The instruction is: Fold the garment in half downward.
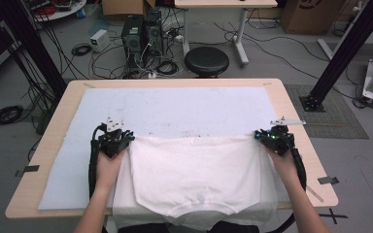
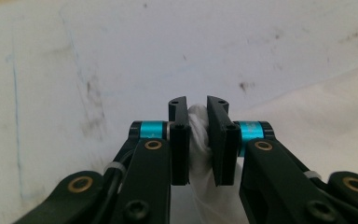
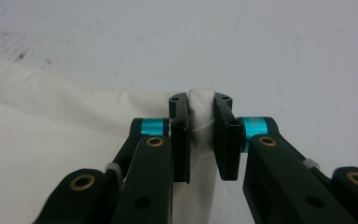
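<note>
Both our grippers, left [image 1: 118,141] and right [image 1: 271,137], pinch bunched corners of the white shirt [image 1: 194,174], stretching its far edge taut to spread it flat.

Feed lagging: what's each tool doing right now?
Left tool: closed on the white garment.
Right tool: closed on the same garment's other corner.

There was one white shirt [image 1: 196,170] on one table [image 1: 296,126] with one pale mat [image 1: 175,104]. Two grippers, left [image 1: 119,141] and right [image 1: 267,137], were there, and one black stool [image 1: 206,60].
</note>
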Demonstrator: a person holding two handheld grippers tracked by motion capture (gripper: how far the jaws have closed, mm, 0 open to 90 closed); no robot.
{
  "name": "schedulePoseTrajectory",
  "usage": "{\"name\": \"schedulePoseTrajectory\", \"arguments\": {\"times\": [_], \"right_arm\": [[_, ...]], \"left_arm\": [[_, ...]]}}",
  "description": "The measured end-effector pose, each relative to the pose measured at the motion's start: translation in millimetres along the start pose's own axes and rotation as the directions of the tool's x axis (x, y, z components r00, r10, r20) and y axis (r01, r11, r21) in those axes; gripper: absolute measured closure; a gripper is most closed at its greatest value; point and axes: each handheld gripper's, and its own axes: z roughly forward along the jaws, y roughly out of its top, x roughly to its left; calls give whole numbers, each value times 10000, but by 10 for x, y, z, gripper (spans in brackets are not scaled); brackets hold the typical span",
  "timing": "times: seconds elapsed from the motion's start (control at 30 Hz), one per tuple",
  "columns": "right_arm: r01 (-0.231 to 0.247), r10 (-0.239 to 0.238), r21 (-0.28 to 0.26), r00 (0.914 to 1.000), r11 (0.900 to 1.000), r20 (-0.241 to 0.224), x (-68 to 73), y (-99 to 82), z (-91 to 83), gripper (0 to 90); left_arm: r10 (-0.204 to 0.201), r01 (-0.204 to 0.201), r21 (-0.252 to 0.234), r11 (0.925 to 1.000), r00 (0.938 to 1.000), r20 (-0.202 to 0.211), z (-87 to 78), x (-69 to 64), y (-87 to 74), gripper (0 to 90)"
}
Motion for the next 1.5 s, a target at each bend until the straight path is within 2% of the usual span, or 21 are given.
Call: {"name": "schedulePoseTrajectory", "arguments": {"times": [0.1, 0.17, 0.23, 0.3, 0.43, 0.5, 0.53, 0.6, 0.67, 0.77, 0.87, 0.97, 1.17, 1.27, 1.33, 1.47, 1.5], "right_arm": [[-41, 45, -170, 9998, 9998, 212, -56, 226, 52, 792], [-117, 134, -408, 9991, 9991, 406, -96, 382, 108, 792], [-124, 168, -651, 9976, 9978, 666, -126, 518, 185, 792], [-390, 446, -699, 9956, 9968, 819, -146, 606, 297, 791], [-445, 462, -200, 9943, 9988, 959, -135, 586, 560, 790], [-523, 522, -23, 9932, 9986, 1040, -133, 505, 643, 784], [-552, 542, 64, 9929, 9985, 1059, -143, 463, 665, 767], [-623, 623, -32, 9925, 9981, 1056, -165, 398, 658, 736], [-631, 655, -282, 9934, 9976, 944, -160, 367, 589, 691], [-366, 423, -575, 9939, 9977, 1016, -100, 360, 437, 591], [-120, 196, -885, 9962, 9960, 848, -24, 323, 233, 561], [5, 85, -1339, 9978, 9910, 663, 58, 237, 5, 559], [78, -27, -1907, 9996, 9816, 268, 202, 23, -376, 524], [-134, 159, -2082, 9998, 9780, 104, 253, -97, -490, 525], [-138, 131, -2153, 9999, 9764, -48, 285, -173, -557, 524], [-279, 243, -2148, 9995, 9763, -192, 324, -284, -665, 504], [-301, 269, -2216, 9995, 9747, -174, 325, -308, -686, 501]], "left_arm": [[71, -75, -206, 9998, 9998, -171, 78, 78, 207, 796], [248, -263, -299, 9992, 9985, -484, 158, 126, 321, 796], [300, -331, -455, 9984, 9972, -680, 253, 177, 390, 794], [316, -344, -372, 9987, 9967, -743, 358, 213, 418, 792], [514, -524, -122, 9986, 9961, -719, 521, 212, 373, 789], [347, -350, -35, 9994, 9967, -730, 575, 207, 321, 784], [262, -272, -109, 9996, 9962, -825, 574, 209, 302, 769], [-152, 84, -759, 9971, 9959, -890, 527, 215, 269, 667], [-317, 210, -1296, 9913, 9962, -809, 442, 203, 258, 611], [-236, 122, -1667, 9859, 9975, -669, 298, 144, 247, 551], [-115, 42, -2030, 9792, 9993, -350, 118, 64, 202, 534], [100, -122, -2363, 9716, 9999, -108, -71, -74, 144, 533], [783, -737, -2845, 9558, 9969, 46, -425, -405, -26, 521], [887, -774, -2917, 9534, 9957, 257, -527, -522, -126, 519], [833, -704, -2855, 9558, 9960, 333, -574, -568, -175, 515], [688, -516, -2825, 9579, 9963, 513, -633, -589, -220, 504], [594, -407, -2908, 9559, 9967, 556, -634, -585, -230, 501]]}}
